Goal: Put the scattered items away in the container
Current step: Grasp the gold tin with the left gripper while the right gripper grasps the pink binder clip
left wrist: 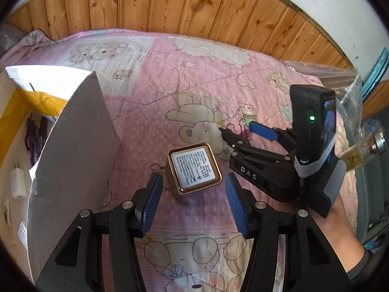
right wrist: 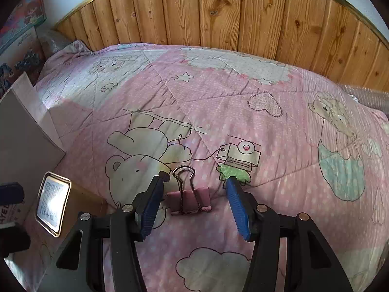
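Both claws are spread wide — left gripper (left wrist: 193,203) around the tin (left wrist: 194,169), right gripper (right wrist: 194,200) around the binder clip (right wrist: 189,200); slippage on the soft quilt (right wrist: 279,126) is risked.

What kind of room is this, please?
Most likely a bedroom: the work surface is a bed covered by a pink quilt printed with cartoon bears, and wooden wall panelling runs behind it. Small items, such as a pink binder clip, lie on the quilt.

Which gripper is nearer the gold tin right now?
Left. The left gripper is open with the gold tin just ahead between its fingers. The right gripper is off to the tin's right, open around the pink binder clip.
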`<state>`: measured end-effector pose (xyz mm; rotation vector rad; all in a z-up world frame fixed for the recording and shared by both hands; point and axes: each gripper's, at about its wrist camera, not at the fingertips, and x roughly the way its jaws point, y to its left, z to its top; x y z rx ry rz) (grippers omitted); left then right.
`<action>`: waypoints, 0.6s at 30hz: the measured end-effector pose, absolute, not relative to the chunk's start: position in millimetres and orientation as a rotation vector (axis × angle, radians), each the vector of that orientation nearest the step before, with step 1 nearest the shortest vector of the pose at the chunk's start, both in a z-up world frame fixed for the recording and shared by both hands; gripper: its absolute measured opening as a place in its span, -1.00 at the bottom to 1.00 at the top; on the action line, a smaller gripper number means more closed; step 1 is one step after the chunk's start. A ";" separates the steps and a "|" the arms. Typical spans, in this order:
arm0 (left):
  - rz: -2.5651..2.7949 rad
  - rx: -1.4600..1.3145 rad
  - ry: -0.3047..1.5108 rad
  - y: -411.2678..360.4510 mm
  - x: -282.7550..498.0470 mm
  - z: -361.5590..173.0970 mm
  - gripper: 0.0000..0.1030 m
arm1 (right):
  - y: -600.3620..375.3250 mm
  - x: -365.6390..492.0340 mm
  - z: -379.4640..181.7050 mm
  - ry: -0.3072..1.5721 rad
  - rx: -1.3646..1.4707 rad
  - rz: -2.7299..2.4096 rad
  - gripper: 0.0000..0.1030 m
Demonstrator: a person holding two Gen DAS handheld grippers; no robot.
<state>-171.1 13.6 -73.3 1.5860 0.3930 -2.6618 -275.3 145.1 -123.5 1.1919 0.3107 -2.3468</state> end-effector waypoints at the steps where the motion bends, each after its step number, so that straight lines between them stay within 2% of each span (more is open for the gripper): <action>1: -2.656 1.586 0.388 14.1 -173.9 -75.9 0.10 | 146.3 -274.7 -123.4 0.314 1.179 -2.349 0.03; 3: -2.643 1.582 0.370 14.7 -180.1 -81.2 0.11 | 149.0 -275.4 -123.0 0.309 1.172 -2.365 -0.30; 4: -2.634 1.578 0.368 14.2 -183.0 -83.8 0.12 | 149.5 -275.9 -122.5 0.312 1.171 -2.368 -0.36; 7: -2.640 1.560 0.407 13.1 -191.0 -87.7 0.22 | 150.3 -275.0 -121.3 0.320 1.172 -2.373 -0.36; 14: -2.685 1.653 0.507 20.2 -186.0 -97.8 0.22 | 151.3 -271.7 -120.4 0.274 1.186 -2.368 -0.36; 16: -2.721 1.684 0.439 29.6 -171.1 -99.6 0.24 | 155.9 -271.5 -119.5 0.241 1.201 -2.370 -0.36; 18: -2.694 1.740 0.472 28.1 -156.0 -107.4 0.23 | 163.5 -270.9 -118.3 0.209 1.219 -2.368 -0.36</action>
